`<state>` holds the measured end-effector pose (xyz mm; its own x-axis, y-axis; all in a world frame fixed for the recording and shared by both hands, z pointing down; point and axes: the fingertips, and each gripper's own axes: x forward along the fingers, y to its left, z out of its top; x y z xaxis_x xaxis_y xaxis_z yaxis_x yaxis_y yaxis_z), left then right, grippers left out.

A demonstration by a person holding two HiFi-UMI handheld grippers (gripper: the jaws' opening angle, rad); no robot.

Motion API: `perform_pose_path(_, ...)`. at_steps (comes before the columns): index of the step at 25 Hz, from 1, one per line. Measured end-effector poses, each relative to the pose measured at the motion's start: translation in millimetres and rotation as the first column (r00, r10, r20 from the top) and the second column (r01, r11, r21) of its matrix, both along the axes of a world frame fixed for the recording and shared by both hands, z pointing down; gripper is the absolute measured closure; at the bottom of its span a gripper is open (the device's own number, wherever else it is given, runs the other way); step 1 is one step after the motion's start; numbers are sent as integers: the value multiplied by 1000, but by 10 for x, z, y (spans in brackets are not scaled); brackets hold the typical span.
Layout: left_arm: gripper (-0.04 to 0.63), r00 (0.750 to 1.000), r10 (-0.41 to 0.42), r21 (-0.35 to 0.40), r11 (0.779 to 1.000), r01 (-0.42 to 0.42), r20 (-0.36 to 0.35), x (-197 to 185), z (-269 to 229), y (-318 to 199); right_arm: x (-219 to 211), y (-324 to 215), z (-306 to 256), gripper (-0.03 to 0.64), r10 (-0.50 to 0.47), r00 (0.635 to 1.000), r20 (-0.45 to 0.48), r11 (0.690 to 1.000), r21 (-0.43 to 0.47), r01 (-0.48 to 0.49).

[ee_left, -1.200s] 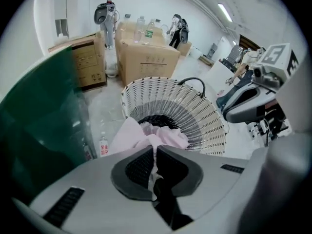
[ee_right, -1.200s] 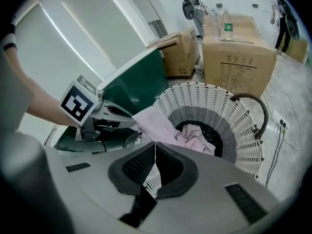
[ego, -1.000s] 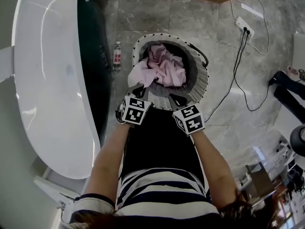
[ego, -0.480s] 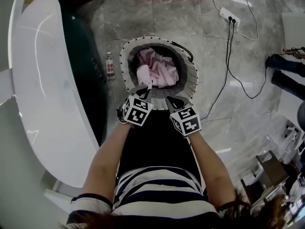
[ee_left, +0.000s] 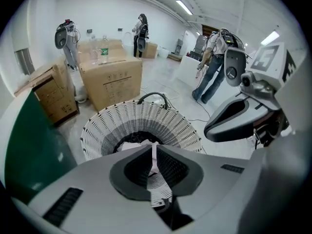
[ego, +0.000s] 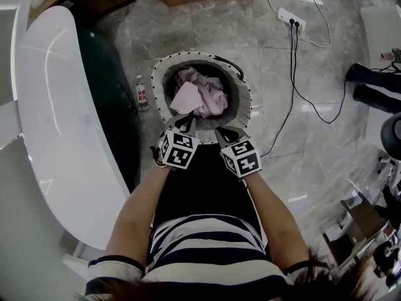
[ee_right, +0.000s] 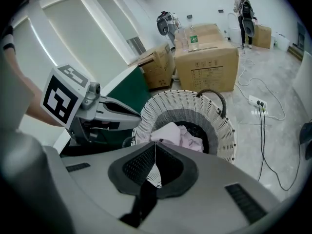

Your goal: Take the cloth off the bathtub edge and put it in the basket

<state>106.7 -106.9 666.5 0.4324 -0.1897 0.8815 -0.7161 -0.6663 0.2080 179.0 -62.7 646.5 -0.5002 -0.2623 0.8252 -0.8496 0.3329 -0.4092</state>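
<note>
The cloth [ego: 199, 96] lies in the basket [ego: 160, 86], upper centre. My left hand-held gripper [ego: 187, 124] and right hand-held gripper [ego: 220, 132] are clenched empty, so I'd back away.

Floor [ego: 207, 36]: grey marble-look tiles, glossy, light patches reflected. Walls [ee_left: 97, 13] white. Ceiling strip lights [ee_left: 184, 7] on. Window [ee_right: 83, 28] w/ white frame & pale panes, upper left in right gripper view. Cardboard boxes [ee_left: 112, 79] on floor near the wall; 2 clear bottles [ee_left: 103, 49] on top of the big one. White power strip [ego: 289, 19] on floor w/ 2 black plugs in, black cables [ego: 292, 61] trailing over the tiles. Small bottle [ego: 141, 91] w/ red label on floor.
</note>
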Motion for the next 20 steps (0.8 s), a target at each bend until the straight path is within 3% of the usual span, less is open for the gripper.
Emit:
perform_pose_path(8,563,987,-106,-18,994,105,-123,65,-399,-22,44,-66,-200,588,8,1000,6,999,33,-8)
perform_pose_path(20,566,976,-166,16,985,170,-139,-28,-794,-31,194,-157,-532,588,13,1000,-21,994,104,-11)
